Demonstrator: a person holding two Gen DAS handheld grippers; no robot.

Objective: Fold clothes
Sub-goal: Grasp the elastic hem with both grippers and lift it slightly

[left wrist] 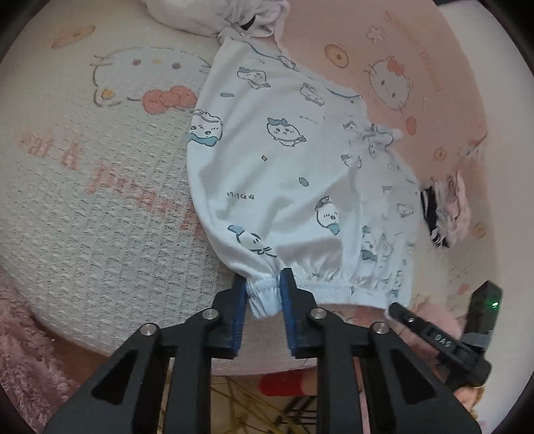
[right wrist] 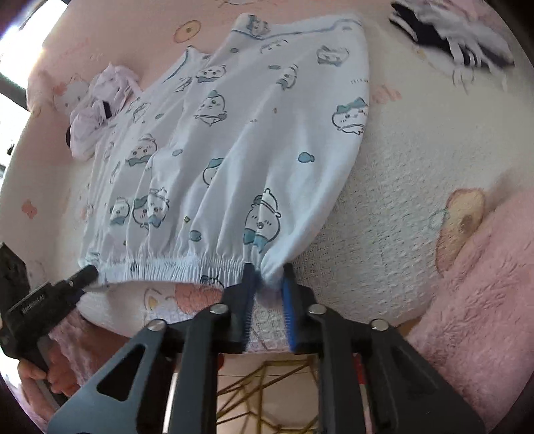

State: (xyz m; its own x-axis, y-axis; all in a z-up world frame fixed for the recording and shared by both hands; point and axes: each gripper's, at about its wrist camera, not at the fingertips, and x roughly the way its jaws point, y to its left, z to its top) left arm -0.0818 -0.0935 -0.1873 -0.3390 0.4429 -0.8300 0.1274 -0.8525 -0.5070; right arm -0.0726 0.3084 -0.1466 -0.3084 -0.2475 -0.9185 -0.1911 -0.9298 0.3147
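Two grippers have the same garment by its elastic waistband, one at each end, so the step in hand reads as the opening grasp of a fold.

From the left wrist camera, the left gripper has its blue-padded jaws closed to a narrow gap on a bunched corner of the waistband of the white printed garment. The cloth is pinched between the pads and a small tuft of it hangs below them. The garment, which looks like a pair of children's shorts or trousers with cartoon animals, lies spread on the patterned blanket, reaching away from the waistband toward a crumpled pale lilac cloth at its far end. At the other end of the waistband the tip of the right gripper meets the hem. A dark striped item lies on the blanket beyond that same side of the garment.

From the right wrist camera, the right gripper is nearly closed on the gathered waistband corner, with cloth squeezed between the pads. Along the waistband, at its opposite end, the left gripper touches the hem, held by a hand.

The next move calls for both corners to rise together and travel over the garment toward its far end, keeping the waistband taut so the layers land flat; unequal lifting would skew the fold.
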